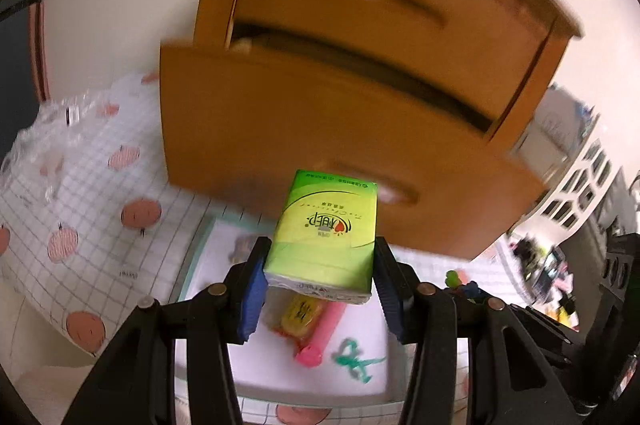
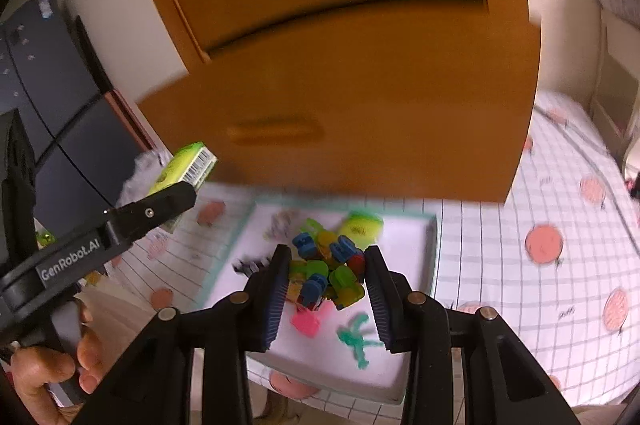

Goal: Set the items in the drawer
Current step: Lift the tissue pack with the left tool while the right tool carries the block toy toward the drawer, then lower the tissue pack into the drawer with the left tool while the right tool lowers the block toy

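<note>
Left wrist: left gripper [image 1: 320,285] clamps a green pack [image 1: 326,237], long axis pointing ahead at the open drawer [image 1: 320,129] just above.

Right wrist: right gripper [image 2: 326,289] clutches coloured clips [image 2: 328,273] over the tray [image 2: 432,249], drawer ahead, equally near.

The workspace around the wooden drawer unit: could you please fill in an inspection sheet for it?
Surface: table with peach-print grid cloth; white tray on it.
Job's things: green tissue pack; bundle of colourful clips; lower drawer pulled open.
Clutter: pink marker, green figure, yellow packet in tray.
Grippers: left gripper shut on tissue pack; right gripper shut on clips.
Cables: nothing seen.
Surroundings: white wall; dark cabinet.
</note>
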`<action>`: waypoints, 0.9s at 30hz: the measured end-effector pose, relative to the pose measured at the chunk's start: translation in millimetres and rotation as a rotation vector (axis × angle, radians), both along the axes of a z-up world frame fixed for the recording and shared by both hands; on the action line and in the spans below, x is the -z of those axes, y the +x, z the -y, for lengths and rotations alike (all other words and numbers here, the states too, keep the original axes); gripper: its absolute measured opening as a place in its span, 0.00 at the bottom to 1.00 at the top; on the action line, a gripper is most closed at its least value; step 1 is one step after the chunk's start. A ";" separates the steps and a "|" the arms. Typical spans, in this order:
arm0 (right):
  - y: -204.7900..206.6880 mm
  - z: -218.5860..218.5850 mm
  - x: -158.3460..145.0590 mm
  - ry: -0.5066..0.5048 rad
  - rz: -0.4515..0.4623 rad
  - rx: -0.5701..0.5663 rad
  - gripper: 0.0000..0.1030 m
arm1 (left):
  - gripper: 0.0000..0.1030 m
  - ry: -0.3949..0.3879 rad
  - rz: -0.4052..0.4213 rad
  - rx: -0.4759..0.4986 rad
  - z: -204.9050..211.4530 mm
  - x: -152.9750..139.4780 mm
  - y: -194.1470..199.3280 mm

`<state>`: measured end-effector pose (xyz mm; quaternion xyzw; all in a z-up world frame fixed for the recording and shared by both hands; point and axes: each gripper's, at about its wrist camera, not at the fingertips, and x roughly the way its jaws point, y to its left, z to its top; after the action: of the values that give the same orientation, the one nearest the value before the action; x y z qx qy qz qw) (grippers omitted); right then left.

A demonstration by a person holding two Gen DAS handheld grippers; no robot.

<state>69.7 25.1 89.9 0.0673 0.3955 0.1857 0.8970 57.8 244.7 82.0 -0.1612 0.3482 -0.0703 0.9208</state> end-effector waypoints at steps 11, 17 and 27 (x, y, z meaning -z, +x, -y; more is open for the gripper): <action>10.1 -1.5 -81.4 0.007 0.160 -0.004 0.39 | 0.50 -0.017 0.199 0.020 -5.2 -87.5 -4.7; 25.8 2.0 -122.4 -0.011 0.221 0.009 0.39 | 0.50 0.035 0.238 0.020 -8.9 -120.8 11.0; 55.7 6.7 -141.0 -0.081 0.225 0.041 0.39 | 0.50 0.085 0.242 0.020 -10.4 -138.2 40.6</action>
<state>125.4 18.3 230.9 0.0180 0.2982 0.1576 0.9412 98.3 255.1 220.2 -0.1089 0.2390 -0.0837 0.9612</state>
